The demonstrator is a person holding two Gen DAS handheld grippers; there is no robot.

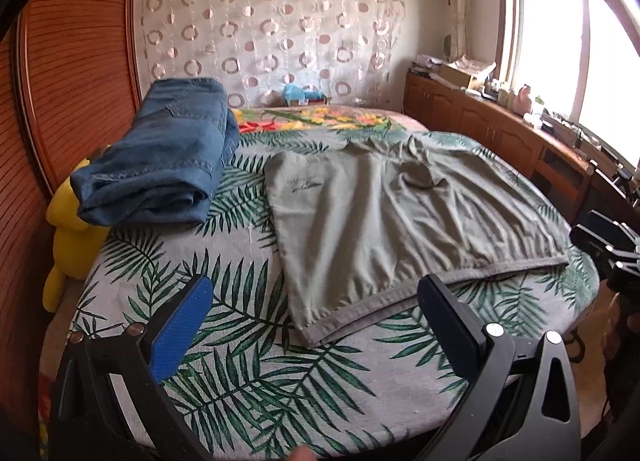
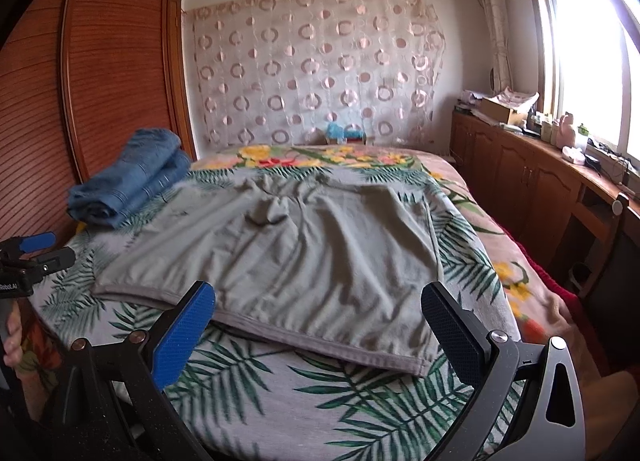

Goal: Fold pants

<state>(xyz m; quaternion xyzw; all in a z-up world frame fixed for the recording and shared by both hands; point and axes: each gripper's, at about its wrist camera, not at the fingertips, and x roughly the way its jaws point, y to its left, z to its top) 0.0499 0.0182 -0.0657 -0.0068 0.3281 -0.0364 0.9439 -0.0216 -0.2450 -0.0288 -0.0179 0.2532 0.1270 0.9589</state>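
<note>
The left gripper (image 1: pixel 316 313) is seen in the lower part of the left wrist view with its jaws spread wide; nothing is held between the blue pads (image 1: pixel 182 327), and no cloth is touched by them. The grey-green pants (image 1: pixel 384 221) are laid flat across the centre of that view on the palm-leaf bedspread (image 1: pixel 248 381), their banded edge lying just beyond the fingertips. Near the right edge of the same view the right gripper (image 1: pixel 608 245) is partly visible as a black frame, beside the far corner of the banded edge.

In the right wrist view the right gripper (image 2: pixel 318 307) fills the lower part of the frame, its jaws likewise released and far apart. The near hem of the pants (image 2: pixel 288 253) is framed between the two blue pads (image 2: pixel 184 333); whether the pads rest on the fabric cannot be told, but nothing is clamped. At the left edge of this view the left gripper (image 2: pixel 36 253) is seen over the bedspread (image 2: pixel 256 397), with part of a hand (image 2: pixel 12 341) below it.

A folded blue denim garment (image 1: pixel 160 165) is piled at the upper left of the bed in both views, well apart from the pants. A yellow plush toy (image 1: pixel 70 245) is wedged beside it against the wooden wardrobe (image 1: pixel 76 61).
</note>
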